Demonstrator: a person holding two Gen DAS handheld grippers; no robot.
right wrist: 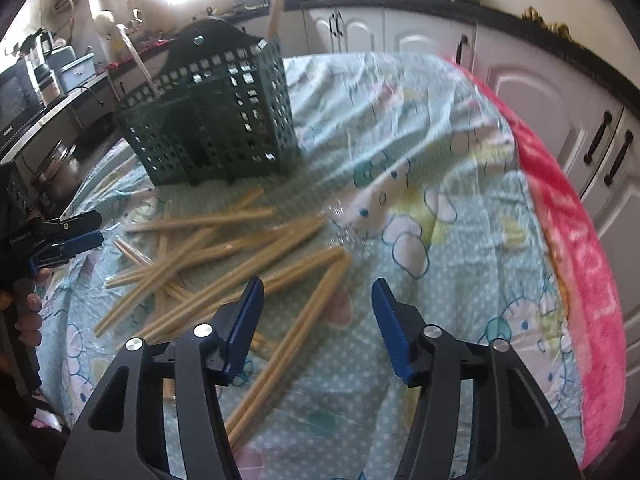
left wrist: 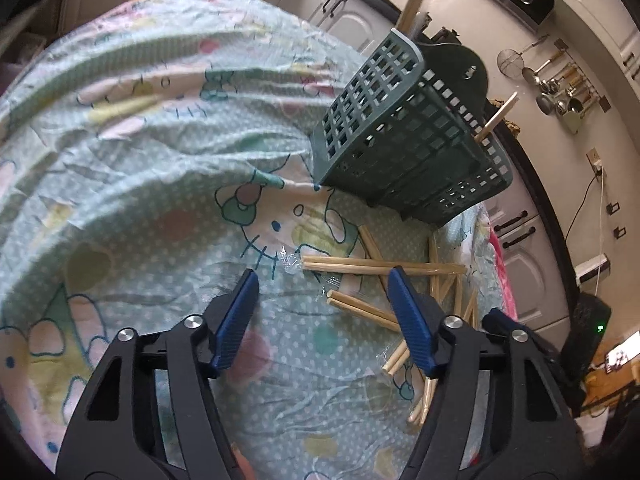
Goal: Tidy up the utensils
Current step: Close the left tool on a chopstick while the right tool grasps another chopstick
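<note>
Several plastic-wrapped pairs of wooden chopsticks (right wrist: 224, 248) lie scattered on the cartoon-print cloth (right wrist: 420, 184); they also show in the left wrist view (left wrist: 380, 268). A dark green lattice utensil holder (right wrist: 216, 120) stands behind them, with a few sticks upright in it; it also shows in the left wrist view (left wrist: 400, 136). My left gripper (left wrist: 324, 280) is open and empty, above the cloth near the pile's left end. My right gripper (right wrist: 318, 288) is open and empty, hovering over one chopstick pair (right wrist: 296, 328). The left gripper also shows at the left edge of the right wrist view (right wrist: 86, 228).
The cloth covers a table with a pink blanket (right wrist: 580, 280) at its right edge. White kitchen cabinets (right wrist: 552, 112) and a dark countertop surround the table. Ladles and utensils hang on the wall (left wrist: 560, 92).
</note>
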